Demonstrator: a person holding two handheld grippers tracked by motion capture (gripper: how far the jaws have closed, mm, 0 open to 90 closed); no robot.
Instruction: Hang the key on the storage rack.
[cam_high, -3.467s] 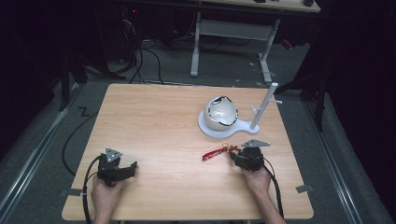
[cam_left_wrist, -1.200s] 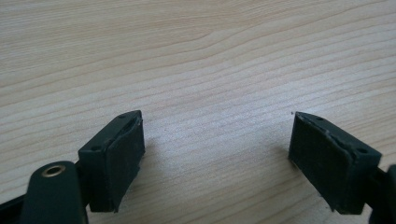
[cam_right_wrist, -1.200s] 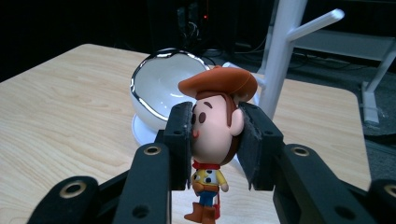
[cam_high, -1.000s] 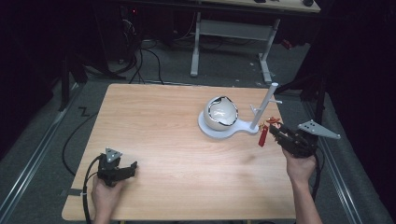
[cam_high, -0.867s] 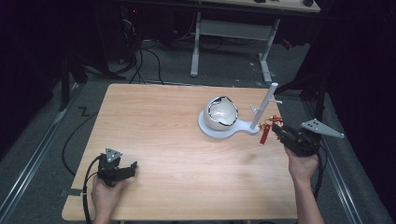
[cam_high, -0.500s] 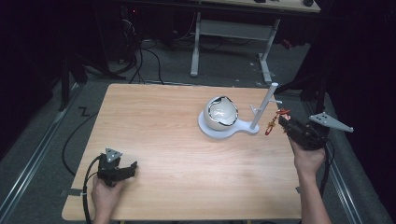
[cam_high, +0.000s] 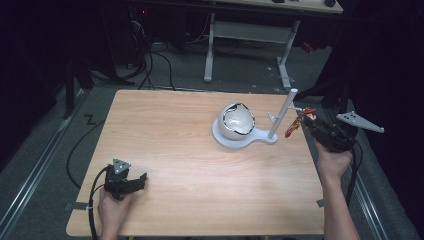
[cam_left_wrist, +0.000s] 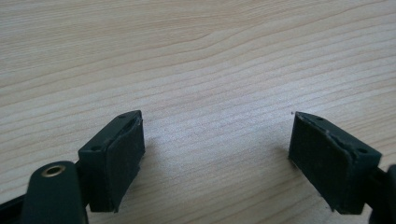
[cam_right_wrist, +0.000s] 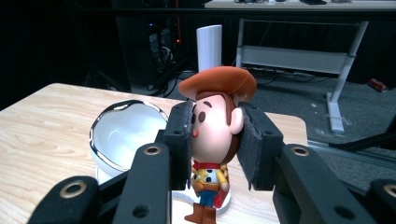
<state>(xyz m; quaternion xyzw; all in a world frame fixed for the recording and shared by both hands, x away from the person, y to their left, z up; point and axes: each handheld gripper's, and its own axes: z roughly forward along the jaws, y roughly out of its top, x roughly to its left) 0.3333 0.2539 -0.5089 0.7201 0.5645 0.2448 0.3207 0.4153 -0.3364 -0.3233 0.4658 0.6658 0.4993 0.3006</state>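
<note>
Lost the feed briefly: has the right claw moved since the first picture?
Yes. The right claw, clamped on the cowboy figure, went from the near table area away and rightward, past the white post.

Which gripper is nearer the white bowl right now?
Right. The right gripper is lifted just past the bowl and its stand's post, holding a cowboy figure. The left gripper rests far off at the table's near left corner, open.

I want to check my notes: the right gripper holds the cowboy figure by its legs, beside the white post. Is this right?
Not quite. In the right gripper view, the right gripper is shut on the cowboy figure by its head, not its legs. It is beside the white post.
</note>
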